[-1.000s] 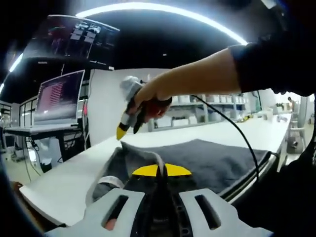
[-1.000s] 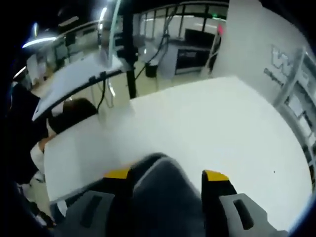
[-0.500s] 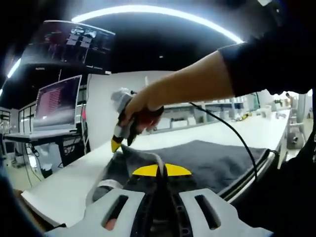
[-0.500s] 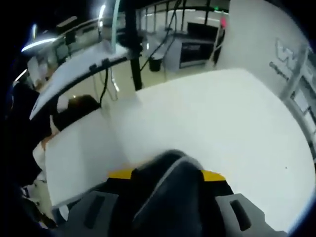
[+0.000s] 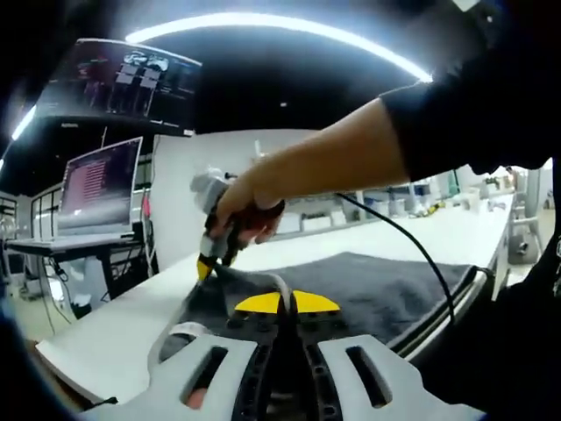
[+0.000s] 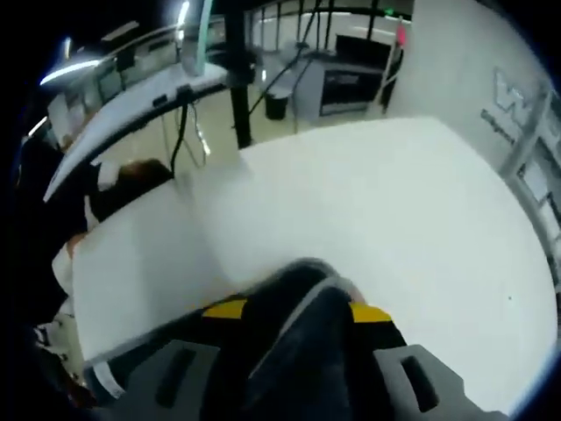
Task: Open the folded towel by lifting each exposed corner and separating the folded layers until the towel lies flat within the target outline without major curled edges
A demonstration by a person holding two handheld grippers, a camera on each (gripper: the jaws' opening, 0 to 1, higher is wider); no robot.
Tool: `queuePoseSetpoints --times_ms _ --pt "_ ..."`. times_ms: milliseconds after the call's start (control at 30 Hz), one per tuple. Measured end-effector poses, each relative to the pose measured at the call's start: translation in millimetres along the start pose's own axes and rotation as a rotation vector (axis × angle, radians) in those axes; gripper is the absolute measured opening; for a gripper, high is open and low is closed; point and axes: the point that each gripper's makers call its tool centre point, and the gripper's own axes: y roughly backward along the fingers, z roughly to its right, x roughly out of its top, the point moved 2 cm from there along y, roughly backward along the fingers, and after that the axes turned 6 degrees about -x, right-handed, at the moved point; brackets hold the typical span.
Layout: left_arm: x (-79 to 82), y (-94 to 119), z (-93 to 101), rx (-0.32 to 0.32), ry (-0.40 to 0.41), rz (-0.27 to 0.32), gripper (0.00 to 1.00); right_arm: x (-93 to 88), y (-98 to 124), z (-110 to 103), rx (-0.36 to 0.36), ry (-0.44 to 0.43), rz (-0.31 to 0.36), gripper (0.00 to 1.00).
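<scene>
Towel (image 5: pixel 377 285) still partly folded on counter (image 6: pixel 368 219); our right hand-held gripper (image 6: pixel 294 309) clamps one corner, left hand-held gripper (image 5: pixel 287 302) pinched together on another; unfolding barely begun.

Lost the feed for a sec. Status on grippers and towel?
Right gripper shut on towel corner, far side. Left gripper shut on towel's near edge. Towel not yet flat on white table. Nothing in the way.

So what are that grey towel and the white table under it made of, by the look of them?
The towel looks like soft woven cloth, likely cotton terry: matte dark grey, it drapes and folds, with a paler hemmed edge. The table looks like a hard, smooth white board, perhaps laminate: flat, even, faintly glossy.
</scene>
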Motion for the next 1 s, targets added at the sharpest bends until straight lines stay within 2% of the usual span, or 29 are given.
queuePoseSetpoints --times_ms 100,233,333,467,533,633,733,833,1000 --pt "0.0 0 -0.4 0.0 -0.003 0.001 0.02 -0.7 -1 0 0.006 0.005 0.006 0.28" --pt "-0.8 1 0.0 -0.001 -0.002 0.001 0.02 -6.3 -2 -2 0.018 -0.003 -0.008 0.25" --pt "-1.6 0 1.3 -0.005 -0.002 0.0 0.02 -5.7 -2 3 0.009 -0.009 -0.003 0.18" --pt "-1.4 -1 4.1 -0.012 -0.007 0.001 0.02 -5.4 -2 5 0.014 -0.019 -0.005 0.16" --pt "-1.4 -1 5.3 -0.015 -0.01 0.002 0.02 -7.1 -1 4 0.017 -0.012 -0.009 0.17" --pt "-2.1 -1 6.0 -0.017 -0.01 0.001 0.02 -9.0 -1 -1 0.047 -0.027 -0.026 0.27" --pt "-3.2 -2 6.8 -0.019 -0.009 -0.002 0.02 -9.1 -1 1 0.026 -0.019 -0.031 0.27" --pt "-2.5 -1 6.8 -0.019 -0.01 0.0 0.02 -7.9 0 3 0.015 -0.024 -0.029 0.31" --pt "-2.3 -1 6.1 -0.017 -0.01 0.002 0.02 -2.9 2 18 -0.037 -0.04 -0.022 0.26"
